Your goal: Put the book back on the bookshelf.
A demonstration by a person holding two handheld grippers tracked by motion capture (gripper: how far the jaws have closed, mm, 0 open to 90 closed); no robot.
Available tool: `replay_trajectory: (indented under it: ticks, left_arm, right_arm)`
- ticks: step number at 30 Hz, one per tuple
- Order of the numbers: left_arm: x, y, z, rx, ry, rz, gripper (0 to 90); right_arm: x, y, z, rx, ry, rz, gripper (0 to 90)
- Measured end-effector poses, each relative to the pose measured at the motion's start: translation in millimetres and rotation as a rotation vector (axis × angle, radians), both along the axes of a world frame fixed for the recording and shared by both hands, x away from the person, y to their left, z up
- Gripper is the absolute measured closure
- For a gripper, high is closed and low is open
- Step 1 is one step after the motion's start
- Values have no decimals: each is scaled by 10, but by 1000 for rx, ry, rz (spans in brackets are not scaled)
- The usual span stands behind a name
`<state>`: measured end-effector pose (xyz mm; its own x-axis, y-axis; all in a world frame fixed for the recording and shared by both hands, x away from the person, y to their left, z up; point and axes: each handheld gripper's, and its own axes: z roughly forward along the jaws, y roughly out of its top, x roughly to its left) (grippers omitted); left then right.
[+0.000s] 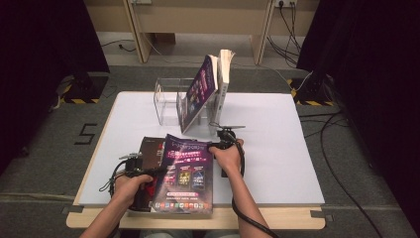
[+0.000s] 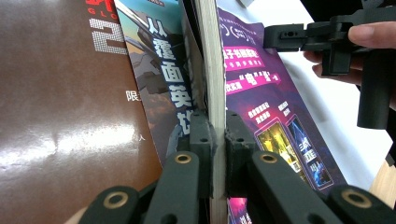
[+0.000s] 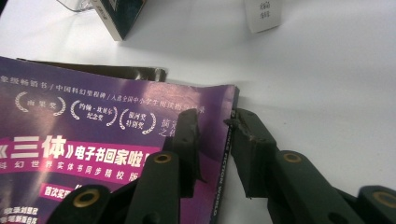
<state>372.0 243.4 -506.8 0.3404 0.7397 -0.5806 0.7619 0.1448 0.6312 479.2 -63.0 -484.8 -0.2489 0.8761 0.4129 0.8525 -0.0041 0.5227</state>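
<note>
- Purple magazine (image 1: pixel 184 173) lies at the near edge of the tabletop (image 1: pixel 277 148), overlapping a brown magazine (image 1: pixel 150 148) on its left, with its left side lifted off it.
- Left claw (image 2: pixel 216 140) is clamped tight on the purple magazine's raised left edge, pads pressing from both sides, as its own view shows.
- Right claw (image 3: pixel 212 135) straddles the far right corner of the same magazine; its jaws stand apart, one over the cover and one over bare tabletop, and I can't see them pinching the paper.
- Beyond, a clear stand (image 1: pixel 171 99) holds two more books (image 1: pixel 210 84) upright and leaning.
- Risk, as I judge it: with just one firm hold on a thin edge, a lift could let the pages fan, sag or tear.
- If the right claw closes off the corner, it may crumple the cover or miss.
- Dragging could also shift the brown magazine underneath towards the edge.
</note>
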Motion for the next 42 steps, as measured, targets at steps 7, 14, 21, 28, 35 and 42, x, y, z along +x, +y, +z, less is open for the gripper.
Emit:
replay_trajectory:
  ticks: [7, 14, 21, 28, 35, 42]
  left_arm:
    - [14, 7, -1, -10, 14, -1, 841]
    - [18, 12, -6, -13, 11, -2, 841]
    - [39, -2, -1, -10, 17, -5, 841]
    - [45, 5, -6, -19, 27, -2, 840]
    - [42, 11, -8, -15, 15, -10, 838]
    - [48, 19, -19, -33, 25, -1, 839]
  right_arm:
    - [3, -28, -15, 36, 8, -14, 730]
    - [35, -13, 5, 74, 37, -3, 585]
    - [1, -43, -31, 71, 23, -41, 727]
    - [18, -47, 7, 62, 28, -32, 788]
    - [-37, -67, 57, 131, -13, -41, 819]
    - [29, -59, -66, 190, 79, -16, 728]
